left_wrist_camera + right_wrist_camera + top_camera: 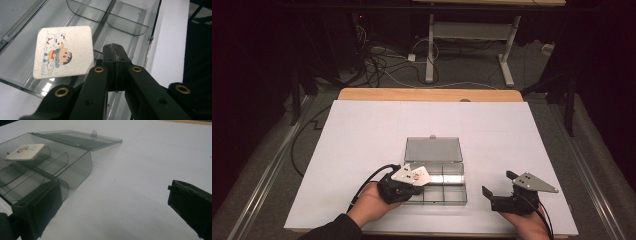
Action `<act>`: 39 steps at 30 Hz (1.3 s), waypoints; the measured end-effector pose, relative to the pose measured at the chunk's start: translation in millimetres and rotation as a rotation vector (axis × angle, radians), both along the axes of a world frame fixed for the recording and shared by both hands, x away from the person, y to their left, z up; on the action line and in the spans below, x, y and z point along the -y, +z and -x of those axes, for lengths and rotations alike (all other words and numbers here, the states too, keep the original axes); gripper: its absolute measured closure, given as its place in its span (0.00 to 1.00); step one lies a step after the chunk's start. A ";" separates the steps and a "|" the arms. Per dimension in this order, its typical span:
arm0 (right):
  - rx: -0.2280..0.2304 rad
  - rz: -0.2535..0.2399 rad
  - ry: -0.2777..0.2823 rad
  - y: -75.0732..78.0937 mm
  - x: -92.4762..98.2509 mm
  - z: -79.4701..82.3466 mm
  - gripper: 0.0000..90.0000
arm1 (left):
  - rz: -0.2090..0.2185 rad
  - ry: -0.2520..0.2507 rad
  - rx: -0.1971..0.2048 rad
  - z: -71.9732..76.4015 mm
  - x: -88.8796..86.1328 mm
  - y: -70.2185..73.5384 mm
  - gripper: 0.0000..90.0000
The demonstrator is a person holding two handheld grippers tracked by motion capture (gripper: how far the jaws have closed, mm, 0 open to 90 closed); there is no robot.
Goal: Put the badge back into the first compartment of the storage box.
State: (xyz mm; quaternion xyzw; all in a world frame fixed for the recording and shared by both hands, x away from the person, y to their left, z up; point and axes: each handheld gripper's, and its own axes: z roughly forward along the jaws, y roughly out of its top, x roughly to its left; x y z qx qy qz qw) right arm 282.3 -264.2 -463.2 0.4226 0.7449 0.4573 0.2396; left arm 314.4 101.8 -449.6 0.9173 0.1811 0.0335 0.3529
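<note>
White table sheet [362,150] spread wide under both tools, its near edge cut off behind the person's forearms. On it, just ahead of the left gripper [412,186], sits the clear compartment box [452,192] with its lid [433,149] thrown back flat on the far side. The high view buries the box's left half under that gripper and its grey plate, so the contents there are hard to read. Switch to the left gripper view: left gripper [115,53] has its jaws pressed together, nothing between them, tips hovering over a divider. Just to the left of those tips lies the white cartoon tile [63,52], tilted in a compartment; whether it rests flat on the floor is unclear. Right gripper [499,187] sits off to the box's right, well apart, jaws spread wide and empty; its own view crops both jaws, with the tile [24,151] small beyond the left one.
</note>
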 end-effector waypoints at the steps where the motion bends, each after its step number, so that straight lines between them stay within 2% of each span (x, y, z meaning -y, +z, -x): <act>1: -0.001 -0.001 -0.001 -0.1 0.1 -0.1 0.00 | -0.010 0.006 0.001 -0.5 0.5 -0.4 0.98; 7: -0.006 -0.008 -0.005 -0.7 1.5 -0.5 0.00 | -0.019 -0.014 -0.008 -1.7 2.8 -2.5 0.98; 10: -0.009 -0.009 -0.007 -1.5 1.7 -1.1 0.00 | -0.036 -0.004 -0.001 -2.5 4.1 -4.5 0.98; 17: -0.015 -0.011 -0.004 -3.0 1.4 -1.7 0.00 | -0.040 0.018 0.012 -4.2 0.1 -3.8 0.98; 30: -0.011 -0.013 -0.008 -1.6 2.2 -0.8 0.00 | -0.042 0.116 0.049 -10.9 -13.0 -2.9 0.98; 36: -0.011 -0.012 -0.007 -1.7 1.8 -0.7 0.00 | -0.024 0.122 0.060 -10.8 -15.5 -2.2 0.98; 38: -0.012 -0.011 -0.005 -2.1 1.4 -0.8 0.00 | 0.001 0.128 0.058 -10.7 -17.2 -1.2 0.98; 39: -0.011 -0.010 -0.004 -2.1 1.2 -0.8 0.00 | 0.029 0.134 0.046 -11.4 -19.0 -1.0 0.98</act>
